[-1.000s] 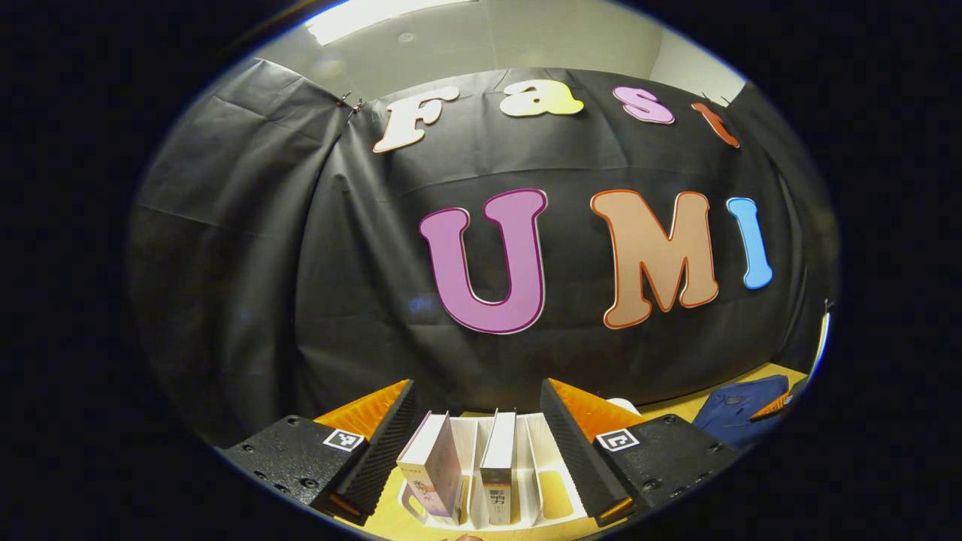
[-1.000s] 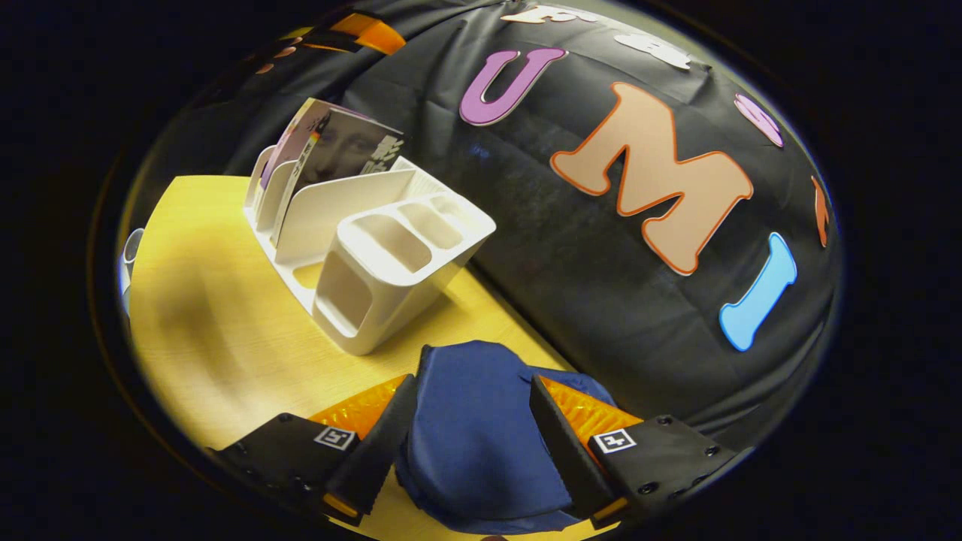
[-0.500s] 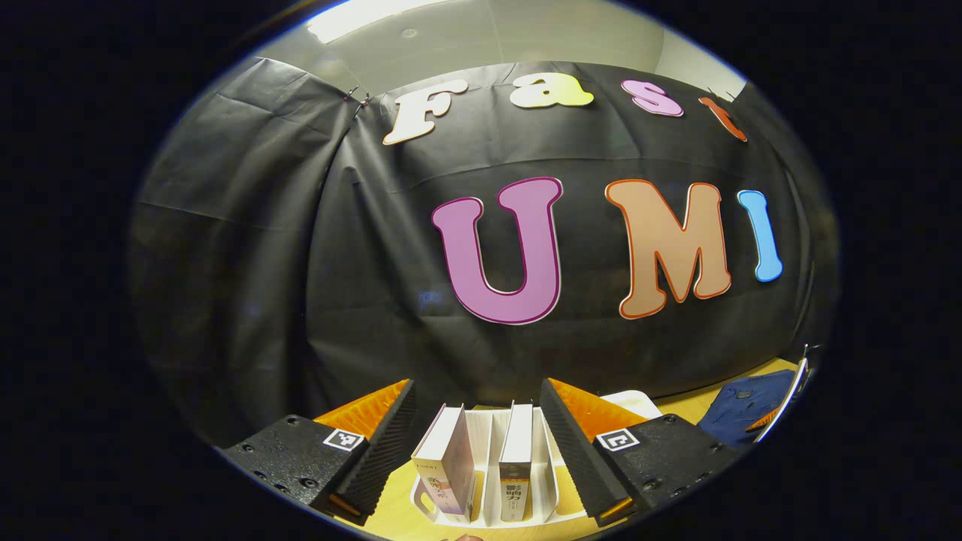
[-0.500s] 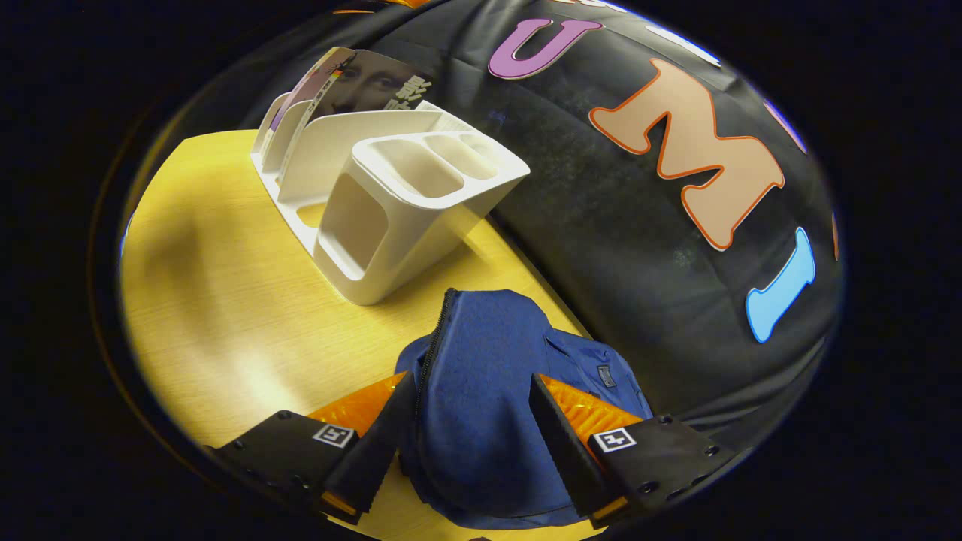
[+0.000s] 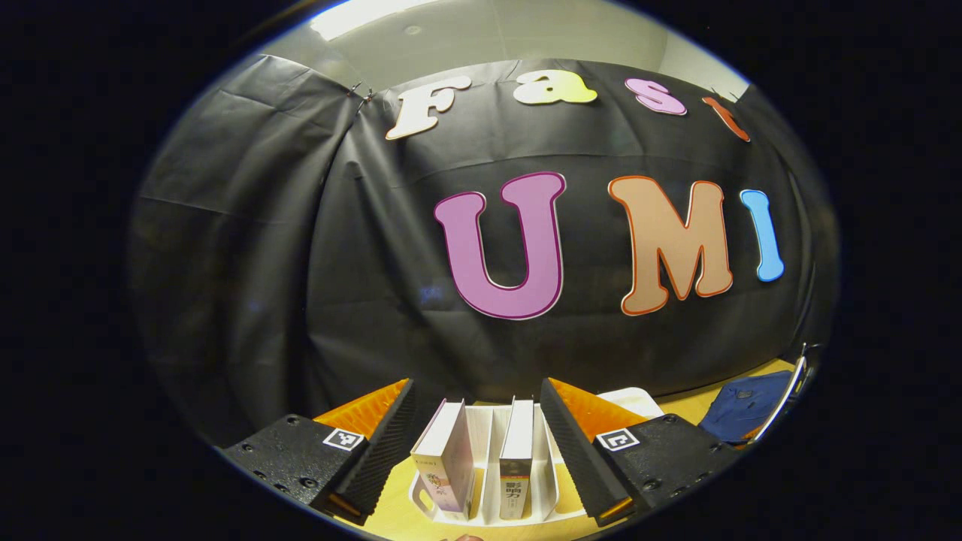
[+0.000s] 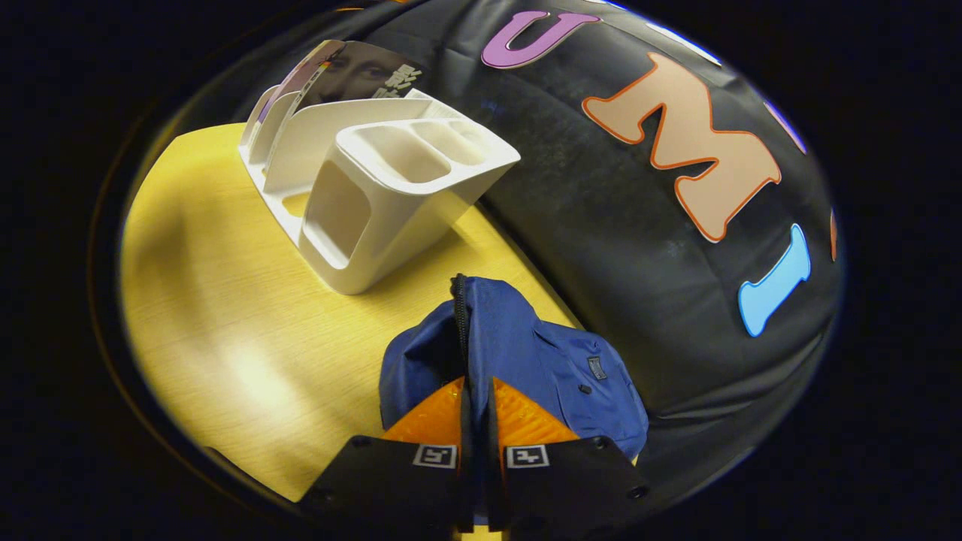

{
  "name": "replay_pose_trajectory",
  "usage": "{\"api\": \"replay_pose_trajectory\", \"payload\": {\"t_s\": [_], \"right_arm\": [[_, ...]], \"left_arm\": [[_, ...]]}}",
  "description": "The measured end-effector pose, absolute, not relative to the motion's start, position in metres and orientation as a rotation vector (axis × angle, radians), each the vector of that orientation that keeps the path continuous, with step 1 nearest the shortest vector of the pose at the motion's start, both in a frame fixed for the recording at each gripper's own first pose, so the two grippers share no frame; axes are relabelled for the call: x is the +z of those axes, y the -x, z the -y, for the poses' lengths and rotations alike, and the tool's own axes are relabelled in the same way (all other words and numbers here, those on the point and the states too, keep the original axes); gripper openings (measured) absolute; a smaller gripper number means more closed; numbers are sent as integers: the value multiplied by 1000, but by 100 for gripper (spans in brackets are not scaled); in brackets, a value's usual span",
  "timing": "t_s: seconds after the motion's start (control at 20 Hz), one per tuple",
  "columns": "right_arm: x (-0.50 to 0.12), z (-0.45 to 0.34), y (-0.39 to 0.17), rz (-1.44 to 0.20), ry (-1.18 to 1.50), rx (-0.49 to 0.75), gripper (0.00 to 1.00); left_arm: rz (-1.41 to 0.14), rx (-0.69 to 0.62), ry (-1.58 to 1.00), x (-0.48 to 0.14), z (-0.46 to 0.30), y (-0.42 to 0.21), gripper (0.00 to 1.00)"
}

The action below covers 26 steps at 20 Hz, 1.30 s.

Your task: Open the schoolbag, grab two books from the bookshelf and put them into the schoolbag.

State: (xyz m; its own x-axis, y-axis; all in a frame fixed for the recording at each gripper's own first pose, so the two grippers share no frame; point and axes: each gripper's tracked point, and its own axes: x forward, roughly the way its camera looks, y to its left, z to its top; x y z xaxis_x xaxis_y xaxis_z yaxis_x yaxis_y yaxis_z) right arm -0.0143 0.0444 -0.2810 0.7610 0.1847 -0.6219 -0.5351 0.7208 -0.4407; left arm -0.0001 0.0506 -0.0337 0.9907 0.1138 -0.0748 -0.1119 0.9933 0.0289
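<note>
The right gripper (image 6: pixel 475 391) is pinching the blue schoolbag's (image 6: pixel 526 353) zipper edge near the tabletop's (image 6: pixel 225 315) back edge; the left gripper (image 5: pixel 477 436) is gaping wide before two books (image 5: pixel 481 466).

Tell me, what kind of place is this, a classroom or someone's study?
Probably neither: it looks like a staged booth. A black cloth wall hangs behind a light wooden table holding a white bookshelf with two books and a blue schoolbag, a school-desk setup for practice.

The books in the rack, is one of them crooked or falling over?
A little. The left book leans sideways in its slot of the white rack, while the right book stands straight. Nothing has fallen.
</note>
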Motion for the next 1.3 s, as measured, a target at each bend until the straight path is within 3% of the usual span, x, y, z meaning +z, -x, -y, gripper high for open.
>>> {"api": "replay_pose_trajectory", "payload": {"t_s": [0.1,0.15,0.8,1.3], "right_arm": [[-275,-41,10,-599,597,408,10],[-270,-39,5,-607,578,407,4],[-186,8,-40,-539,515,285,3],[-175,19,-47,-528,555,264,3]], "left_arm": [[-83,116,-27,-35,-52,-1,96],[-83,119,-28,-35,-52,0,95],[-183,98,-42,-65,-55,-2,95],[-422,-189,-167,-104,-5,-58,96]]}}
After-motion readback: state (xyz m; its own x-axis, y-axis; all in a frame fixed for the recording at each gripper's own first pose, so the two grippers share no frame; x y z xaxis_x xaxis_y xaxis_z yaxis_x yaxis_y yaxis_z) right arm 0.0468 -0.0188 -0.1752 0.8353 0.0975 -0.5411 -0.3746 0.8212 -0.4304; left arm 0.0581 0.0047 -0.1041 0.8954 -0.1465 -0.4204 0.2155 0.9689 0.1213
